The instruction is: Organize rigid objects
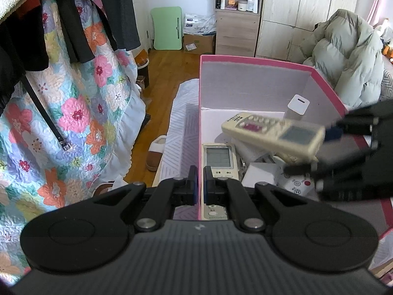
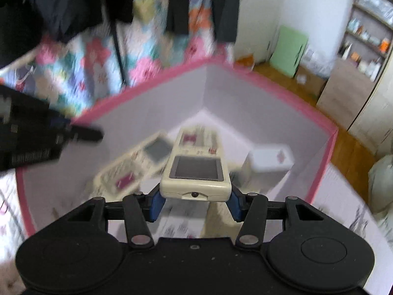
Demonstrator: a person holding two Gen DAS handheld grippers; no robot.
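Bedroom clutter, a floral quilt [image 1: 81, 103] at left, frames a pink-rimmed box [image 1: 255, 60] on the bed. Left gripper [image 1: 200, 184] pinches the box's near left wall, jaws closed on it. Right gripper [image 2: 195, 202] clamps a cream remote [image 2: 196, 167] by its screen end over the box. It looks light, rigid and slick, so side edges suit best.

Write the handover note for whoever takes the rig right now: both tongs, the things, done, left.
Left tongs: shut on the pink box's near wall, steadying it.
Right tongs: shut on a cream remote, held over the open box.
In the box: another remote with a screen, a white block, white packets.
Done: several things boxed.
Left: lower the held remote in, let go; probably clear of the other remote's screen.
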